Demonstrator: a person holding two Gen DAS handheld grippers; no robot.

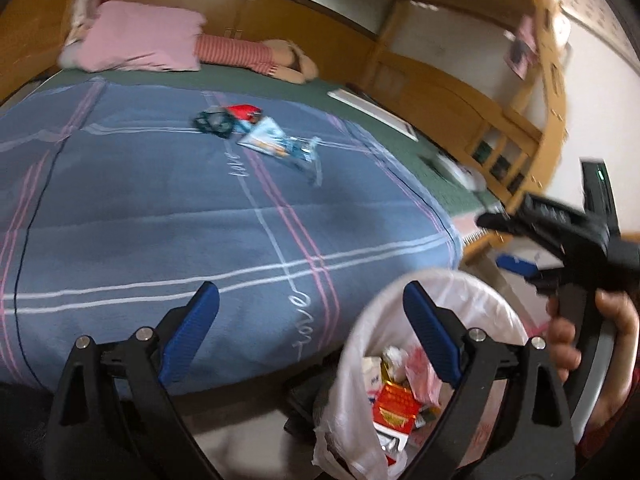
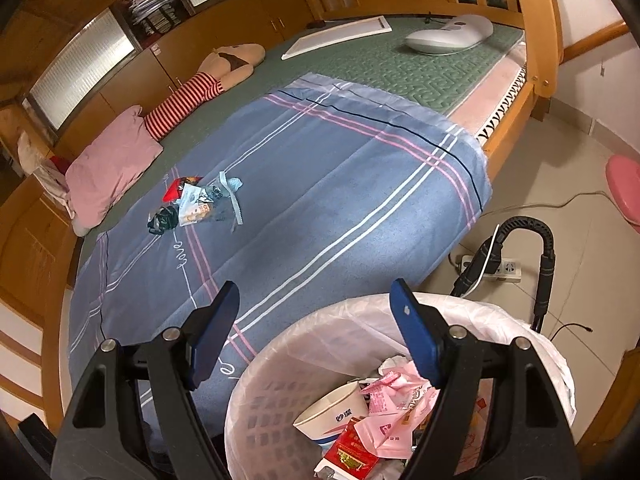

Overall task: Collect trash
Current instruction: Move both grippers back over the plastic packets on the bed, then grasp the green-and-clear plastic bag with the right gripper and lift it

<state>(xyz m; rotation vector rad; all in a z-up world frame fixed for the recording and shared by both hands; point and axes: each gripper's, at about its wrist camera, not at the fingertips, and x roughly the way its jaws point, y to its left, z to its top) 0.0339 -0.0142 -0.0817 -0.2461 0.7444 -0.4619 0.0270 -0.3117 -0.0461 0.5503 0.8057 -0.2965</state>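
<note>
We're between drops: bed [image 2: 360, 184] w/ a wrapper pile [image 2: 196, 204] mid-blanket, bin [image 2: 280, 360] at its foot already part full. Left gripper [image 1: 312, 312] & right gripper [image 2: 316, 312] both spread, empty. Next, probably reach for the pile, pinch 1 wrapper.

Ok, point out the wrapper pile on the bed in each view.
Left wrist: wrapper pile sits upper centre, on the blue blanket.
Right wrist: wrapper pile sits left of centre, on the same blanket.
Shared landmark: the pink pillow beyond it.
</note>
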